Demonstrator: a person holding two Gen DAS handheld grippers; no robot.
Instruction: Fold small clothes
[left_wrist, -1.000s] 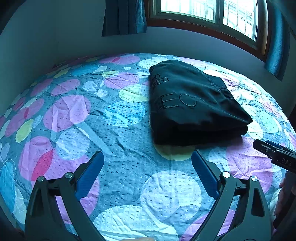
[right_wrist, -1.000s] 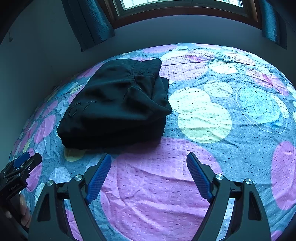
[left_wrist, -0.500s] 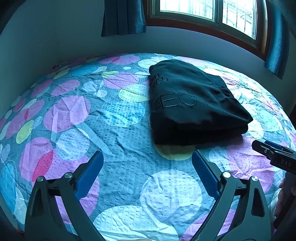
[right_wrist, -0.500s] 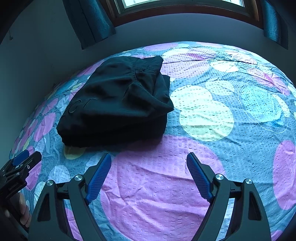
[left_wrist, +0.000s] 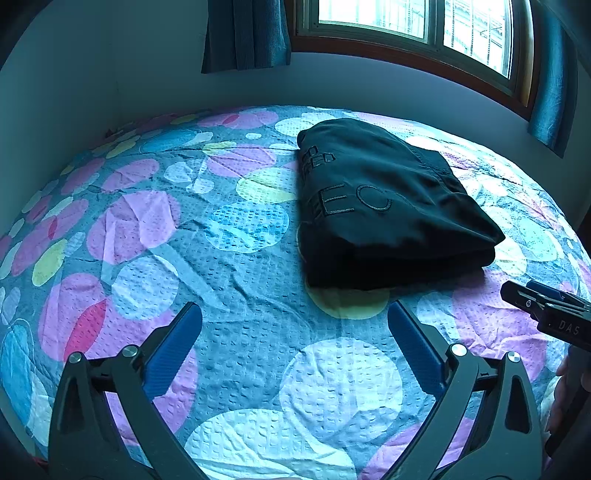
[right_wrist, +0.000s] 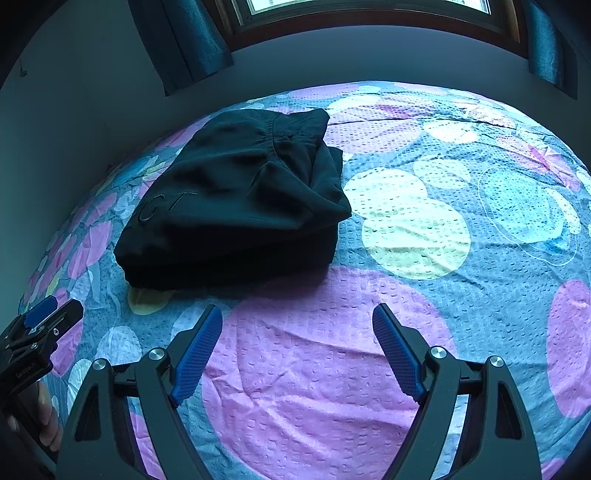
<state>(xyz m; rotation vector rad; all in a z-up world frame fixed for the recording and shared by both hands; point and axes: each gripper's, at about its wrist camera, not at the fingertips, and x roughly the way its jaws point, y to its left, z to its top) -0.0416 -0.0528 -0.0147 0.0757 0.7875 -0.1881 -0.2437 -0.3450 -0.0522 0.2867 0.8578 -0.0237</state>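
A black garment with stitched letters (left_wrist: 384, 206) lies folded in a compact stack on the bed; it also shows in the right wrist view (right_wrist: 240, 206). My left gripper (left_wrist: 295, 314) is open and empty, hovering over the bedspread just short of the garment's near edge. My right gripper (right_wrist: 297, 314) is open and empty, also just short of the garment. The right gripper's tip shows at the right edge of the left wrist view (left_wrist: 546, 310); the left gripper's tip shows at the left edge of the right wrist view (right_wrist: 40, 328).
The bedspread (left_wrist: 147, 229) is blue-grey with pink, yellow and white circles. A grey wall (left_wrist: 92, 74) runs behind and left of the bed. A wood-framed window (left_wrist: 424, 22) with blue curtains (left_wrist: 243, 33) is above the far edge.
Both grippers have stayed open; the right wrist view has drifted slightly, so the garment sits a little lower in the frame. The garment has not moved on the bed.
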